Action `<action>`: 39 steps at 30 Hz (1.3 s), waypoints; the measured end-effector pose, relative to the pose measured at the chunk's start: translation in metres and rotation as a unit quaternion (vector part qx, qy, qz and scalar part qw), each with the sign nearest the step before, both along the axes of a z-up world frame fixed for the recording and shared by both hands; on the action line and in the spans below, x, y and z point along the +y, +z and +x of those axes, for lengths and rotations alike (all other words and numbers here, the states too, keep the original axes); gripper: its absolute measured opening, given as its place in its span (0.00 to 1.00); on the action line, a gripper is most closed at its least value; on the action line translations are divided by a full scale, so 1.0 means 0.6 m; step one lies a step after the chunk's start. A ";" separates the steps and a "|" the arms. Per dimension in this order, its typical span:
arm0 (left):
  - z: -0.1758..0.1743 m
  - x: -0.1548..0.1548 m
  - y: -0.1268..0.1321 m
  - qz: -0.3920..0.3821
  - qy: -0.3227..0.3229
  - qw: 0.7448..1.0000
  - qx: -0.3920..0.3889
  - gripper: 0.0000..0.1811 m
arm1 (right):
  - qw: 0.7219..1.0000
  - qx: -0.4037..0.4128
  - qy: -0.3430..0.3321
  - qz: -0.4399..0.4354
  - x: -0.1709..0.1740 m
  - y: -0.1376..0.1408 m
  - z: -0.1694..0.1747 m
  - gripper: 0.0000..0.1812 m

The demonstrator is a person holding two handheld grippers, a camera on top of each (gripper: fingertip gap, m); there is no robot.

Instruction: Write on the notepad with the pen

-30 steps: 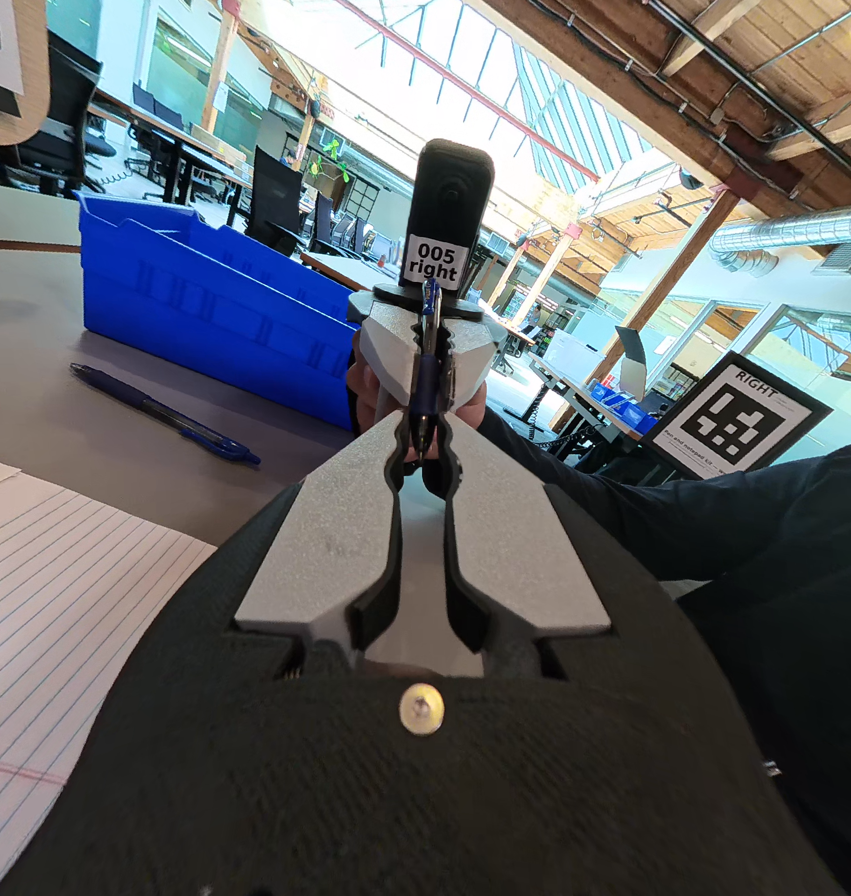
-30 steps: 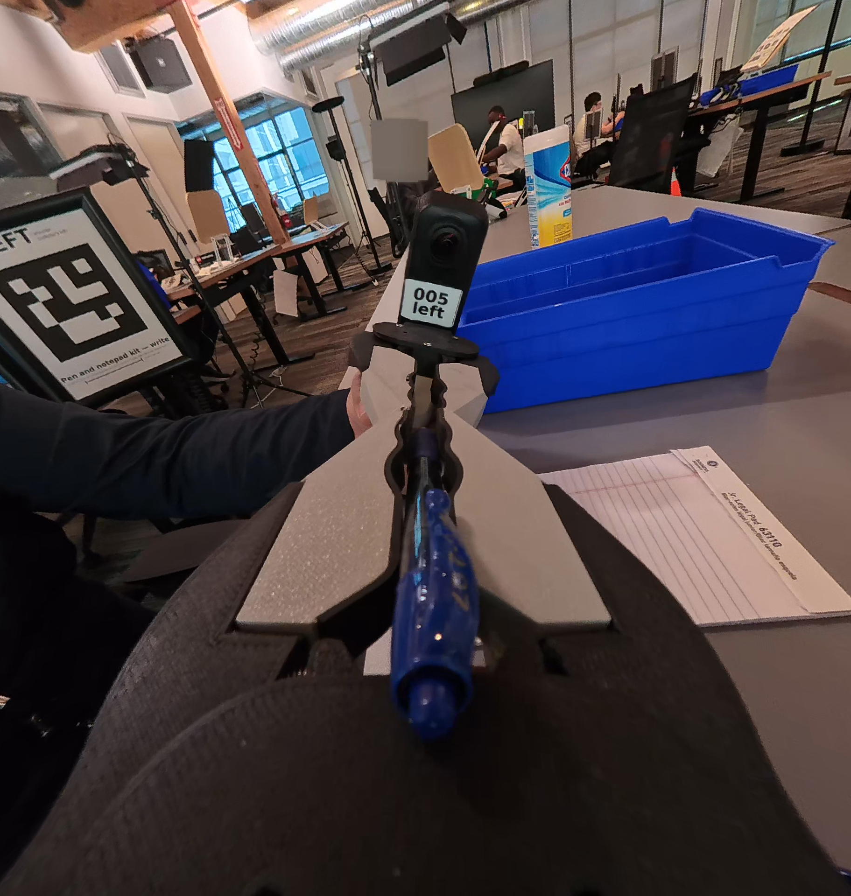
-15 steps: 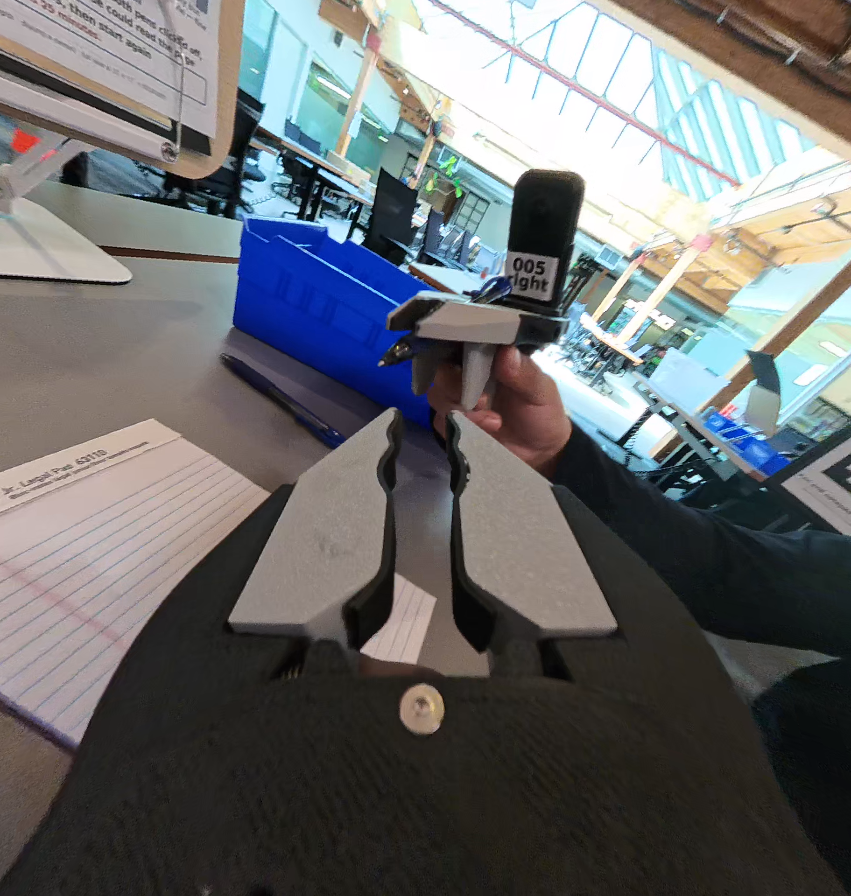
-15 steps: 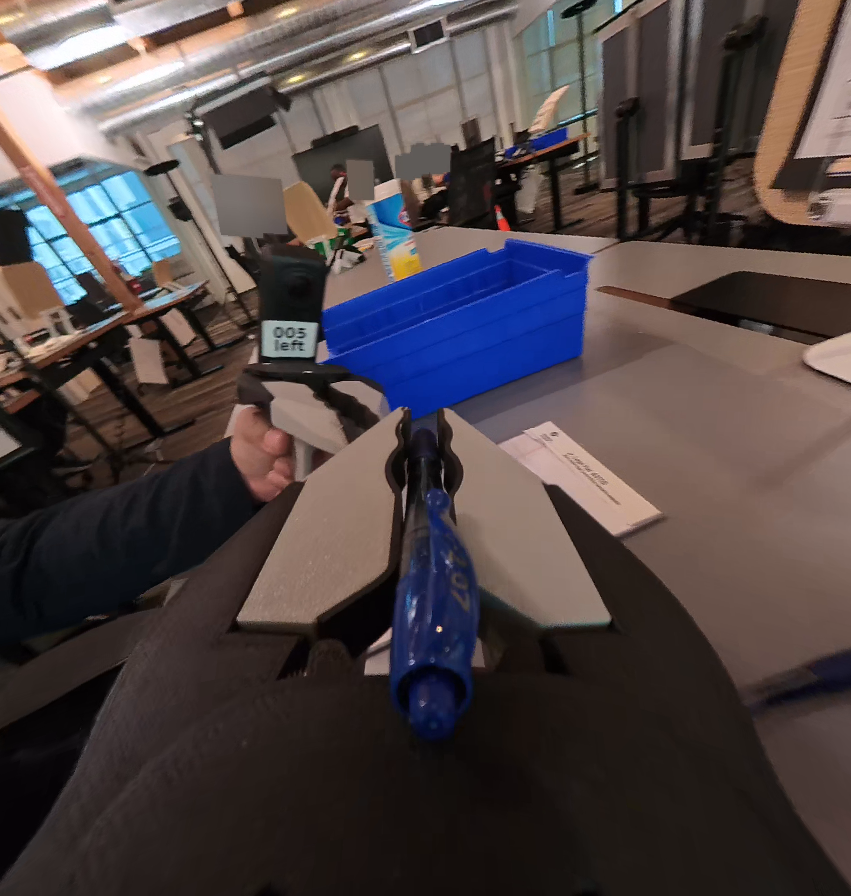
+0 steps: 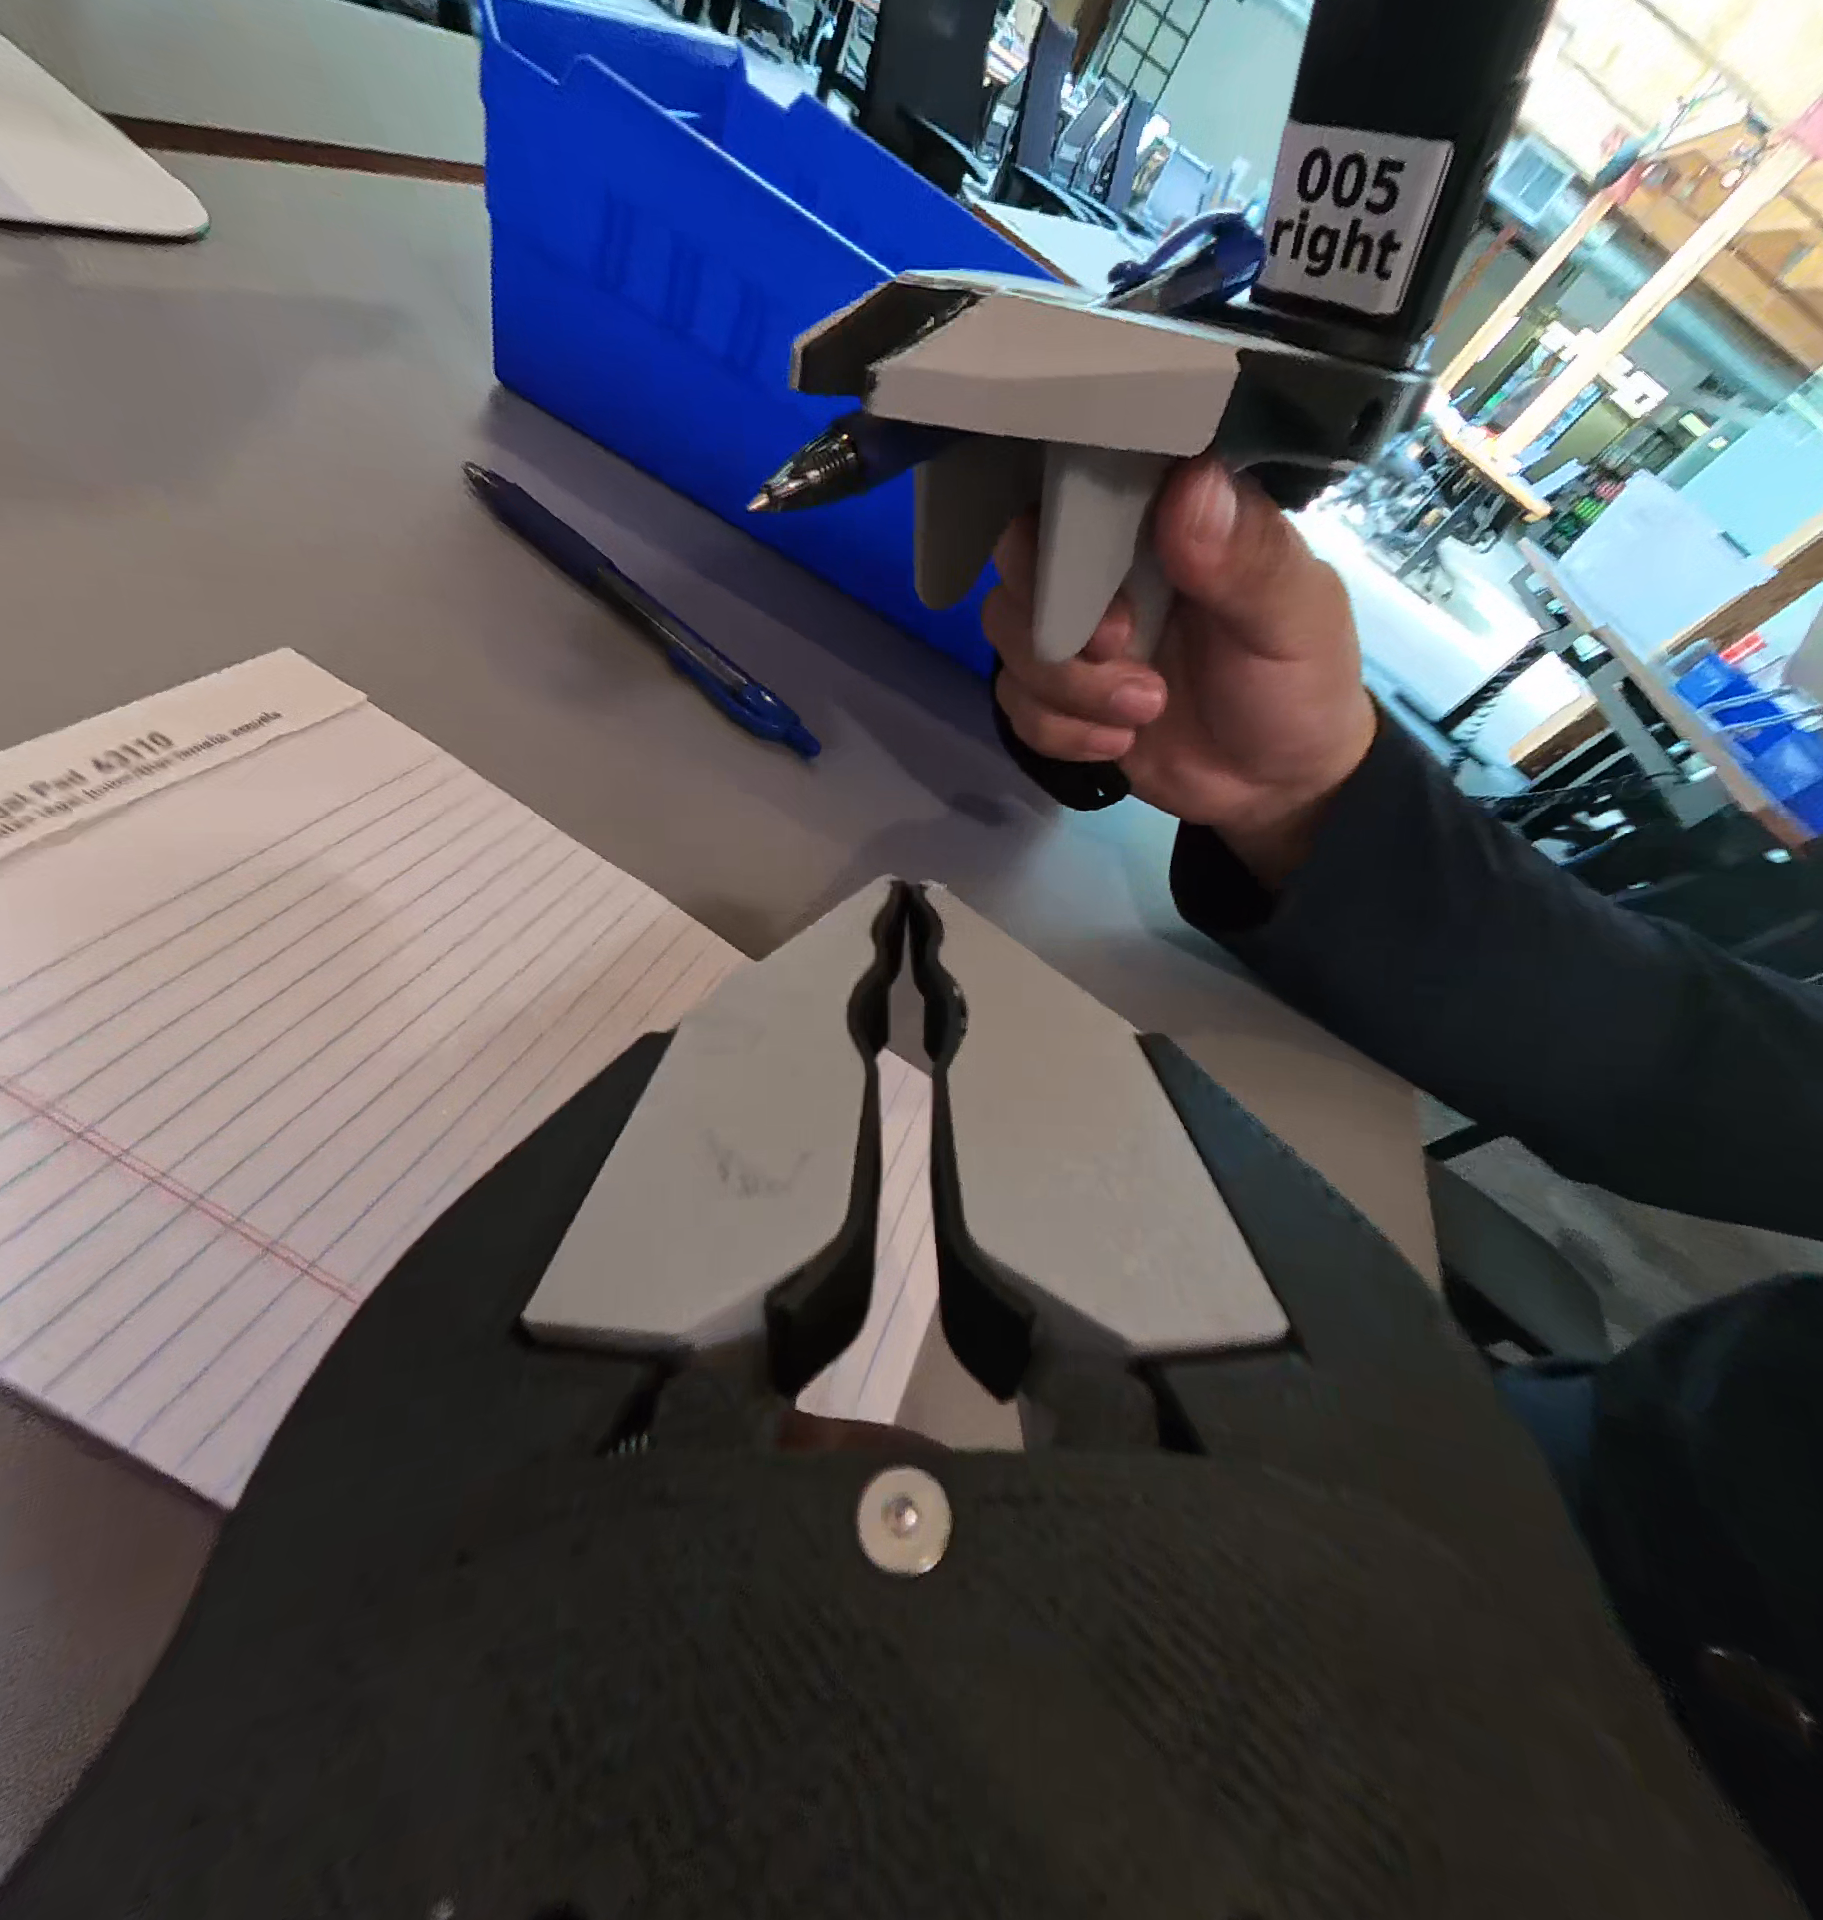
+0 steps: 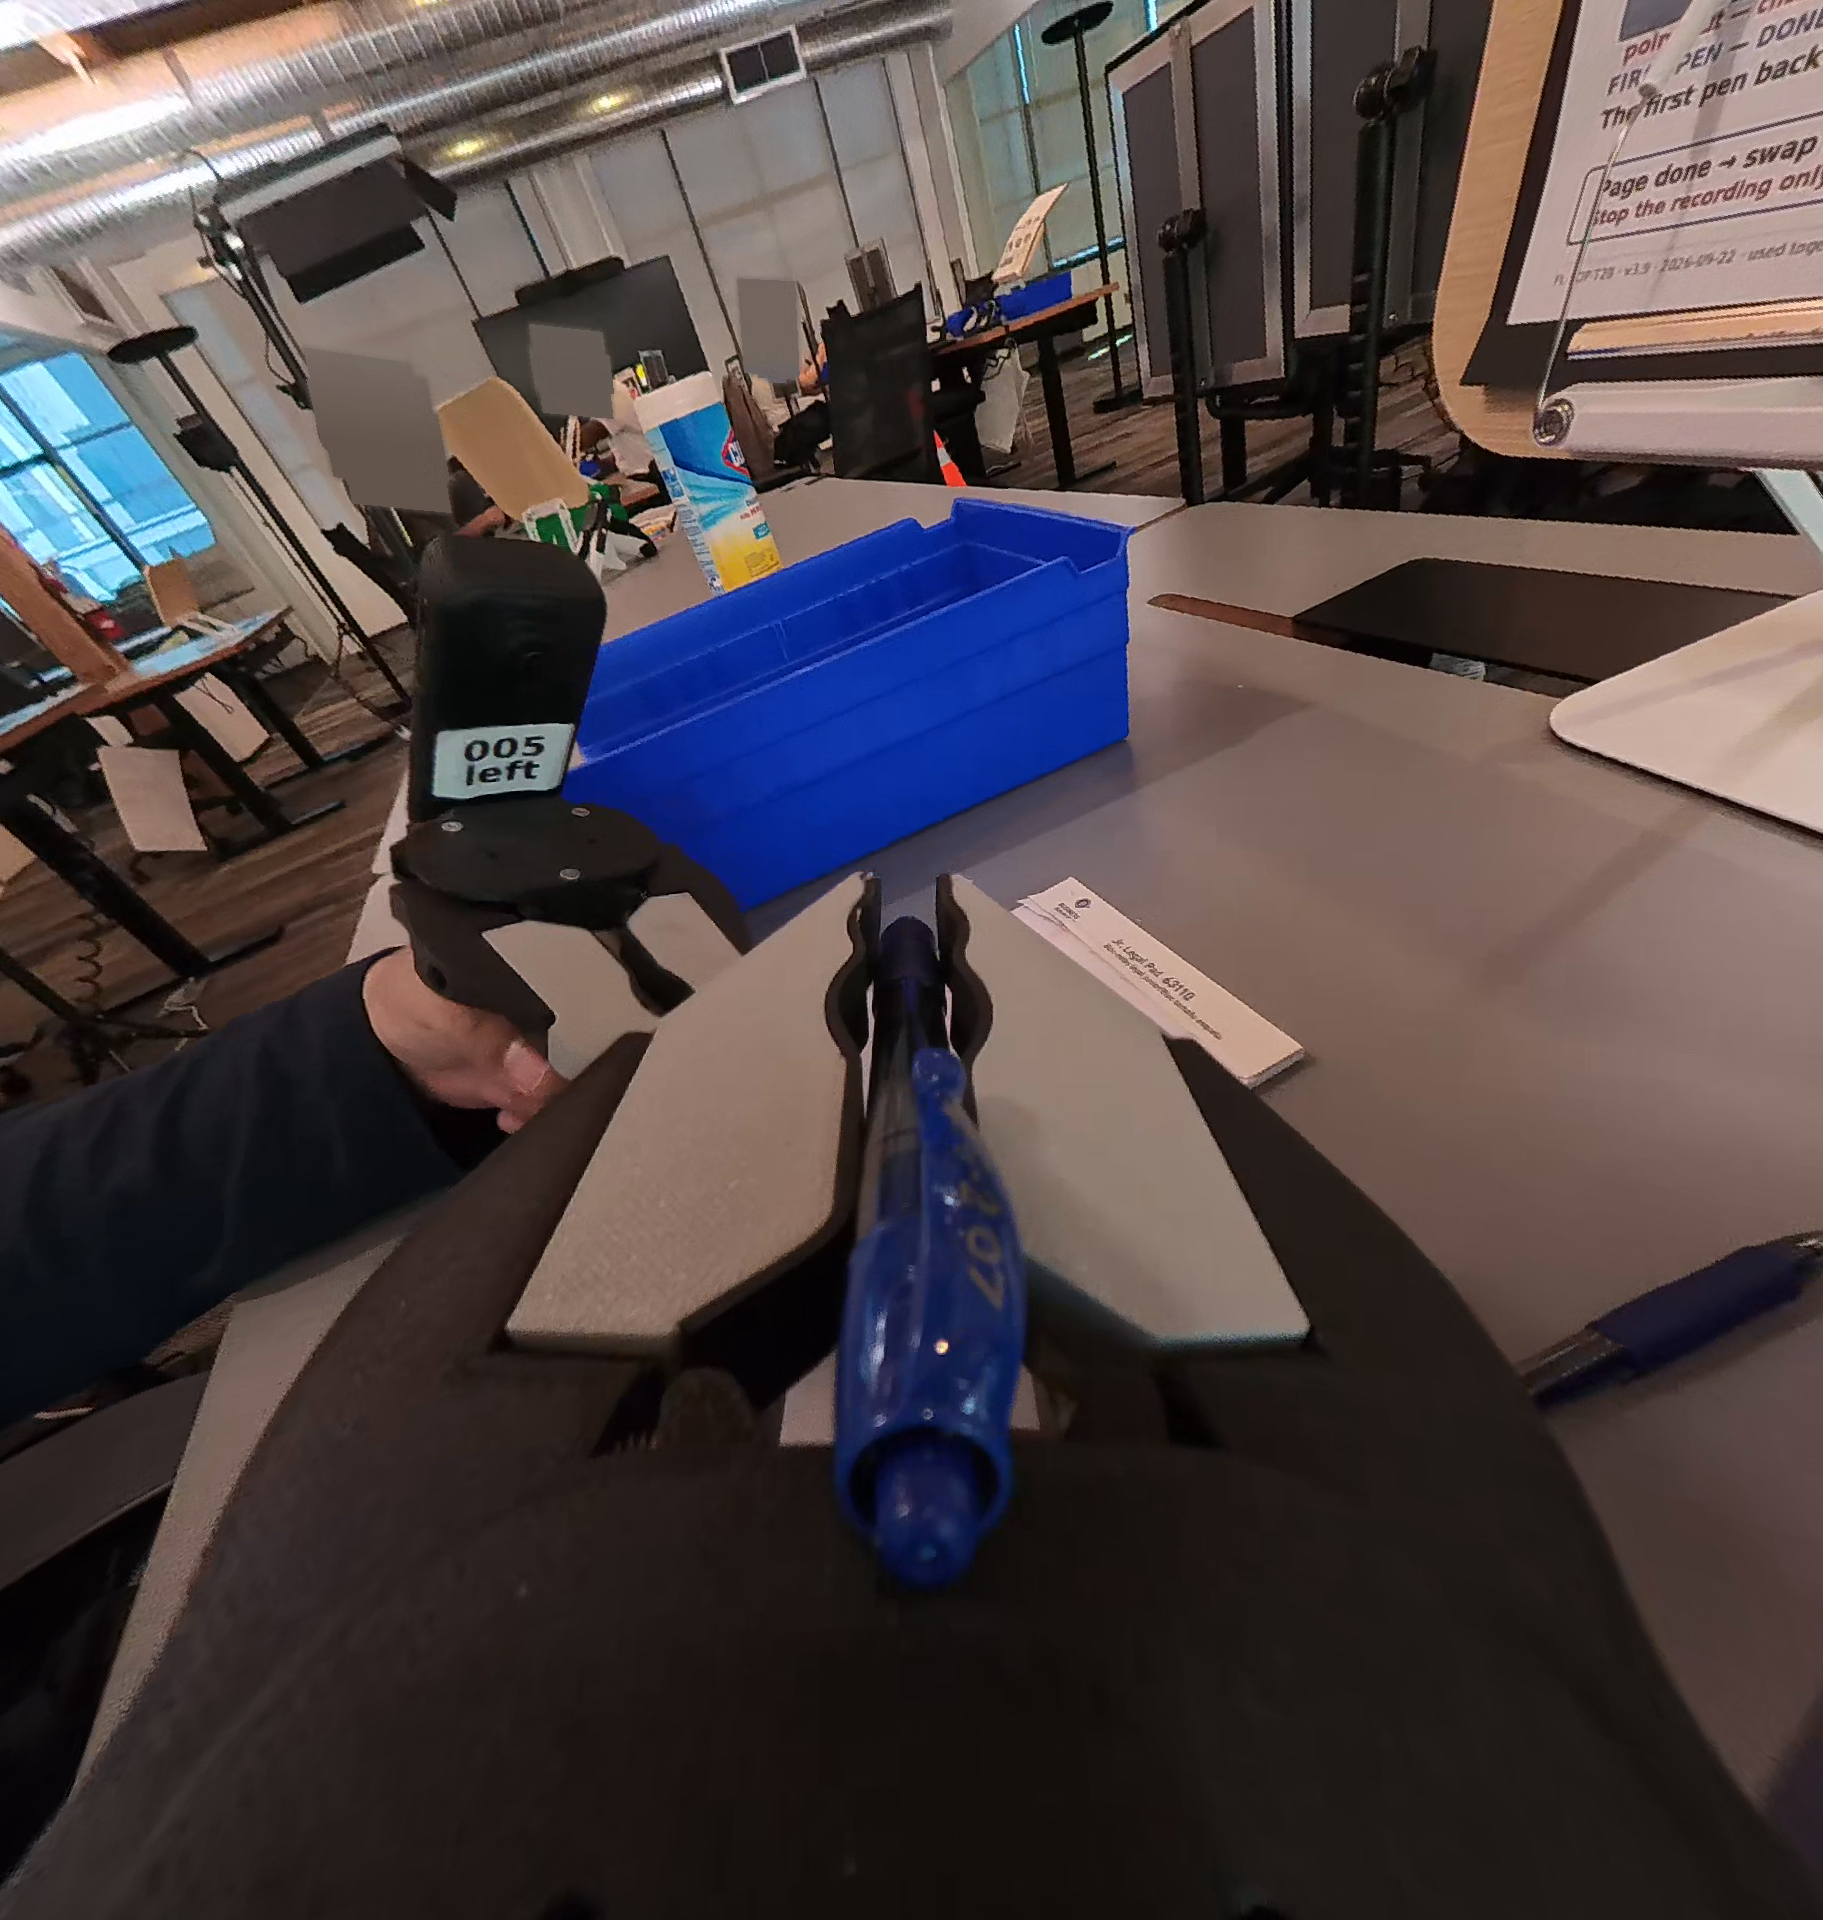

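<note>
My right gripper (image 6: 905, 891) is shut on a blue pen (image 6: 928, 1236). The pen lies along the fingers with its clicker end toward the camera. In the left wrist view the right gripper (image 5: 845, 358) is held above the table, and the pen tip (image 5: 813, 483) sticks out past its fingers, in the air beyond the notepad. The white lined notepad (image 5: 263, 987) lies on the grey table; its header strip shows in the right wrist view (image 6: 1156, 977). My left gripper (image 5: 912, 896) is shut and empty, over the notepad's right corner.
A second blue pen (image 5: 647, 623) lies on the table between the notepad and a blue bin (image 5: 678, 260); it also shows at the right (image 6: 1686, 1314). A white stand base (image 6: 1738, 717) with a clipboard is at the far right. A wipes canister (image 6: 709, 478) stands behind the bin. One gripper's finger ends stand about 8 cm off the other's.
My left gripper has let go of the pen tip, drawn back, swung down over the notepad and closed empty. My right gripper has turned sideways with the pen still in it.
</note>
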State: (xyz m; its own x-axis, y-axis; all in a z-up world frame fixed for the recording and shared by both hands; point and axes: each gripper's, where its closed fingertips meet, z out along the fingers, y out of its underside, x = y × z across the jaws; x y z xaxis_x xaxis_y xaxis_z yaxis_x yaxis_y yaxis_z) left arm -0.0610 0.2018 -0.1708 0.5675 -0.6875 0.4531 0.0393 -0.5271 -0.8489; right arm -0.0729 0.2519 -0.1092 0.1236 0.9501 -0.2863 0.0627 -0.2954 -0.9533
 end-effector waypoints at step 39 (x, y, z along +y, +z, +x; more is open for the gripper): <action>-0.168 0.176 -0.092 -0.024 0.266 0.902 0.339 0.00 | 0.999 0.023 -0.040 0.021 0.022 0.015 0.014 0.04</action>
State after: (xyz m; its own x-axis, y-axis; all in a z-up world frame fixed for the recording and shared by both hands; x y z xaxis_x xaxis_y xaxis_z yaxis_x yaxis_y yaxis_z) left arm -0.1617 0.3072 -0.2261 0.9691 -0.2258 -0.0999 -0.2225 -0.6237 -0.7493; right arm -0.0648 0.2651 -0.1003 0.1876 0.9489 -0.2540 -0.0029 -0.2580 -0.9661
